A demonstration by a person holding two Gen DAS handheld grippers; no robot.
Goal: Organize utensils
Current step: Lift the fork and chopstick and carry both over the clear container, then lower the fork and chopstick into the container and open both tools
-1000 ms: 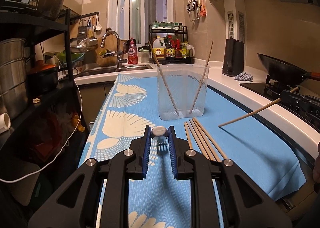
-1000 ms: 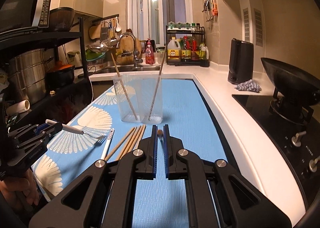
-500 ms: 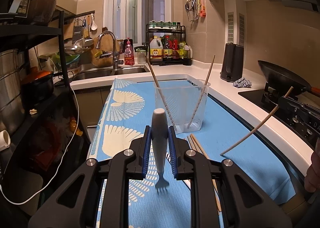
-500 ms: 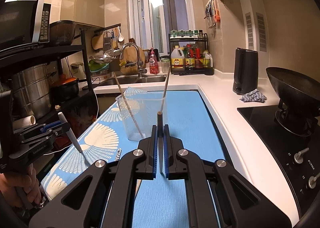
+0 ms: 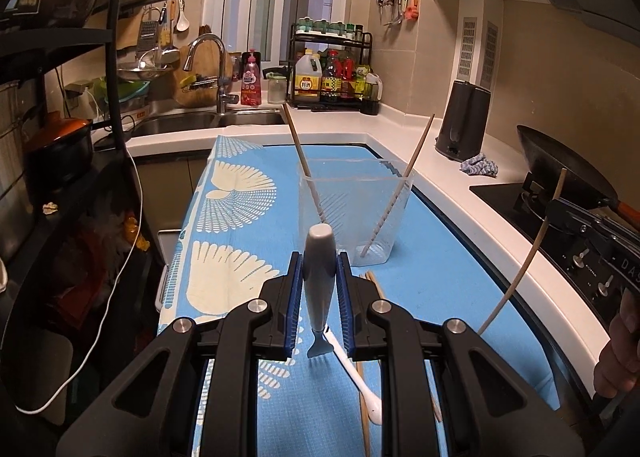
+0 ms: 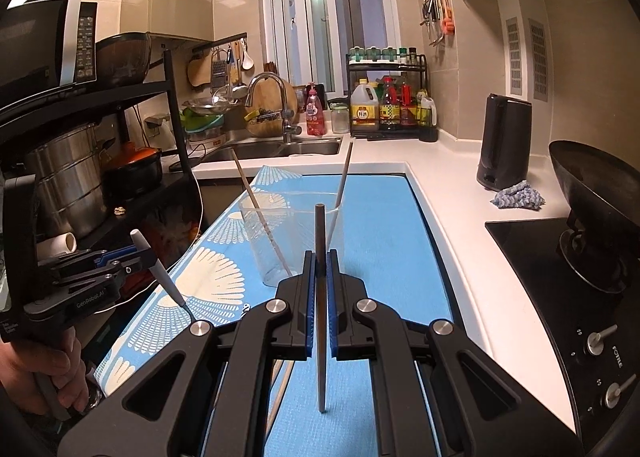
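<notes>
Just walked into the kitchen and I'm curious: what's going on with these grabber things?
A person is sorting utensils on a blue cloth with a handheld gripper in each hand. The left gripper is shut on a grey fork, tines down; the right gripper is shut on a chopstick. A clear cup ahead already holds two chopsticks. More chopsticks and a white utensil lie on the cloth.

"GenRobot.AI" on left gripper (image 6: 132, 259) body; "FOTILE" on hob (image 6: 618, 361).

The left tongs (image 5: 319, 289) are angling downward, their blue pads pinching a fork (image 5: 319, 277) upright. The right tongs (image 6: 320, 293) are tilting down too, clamped tight on a chopstick (image 6: 320, 297). Bare hands are gripping both handles at 7 and 4 o'clock.
</notes>
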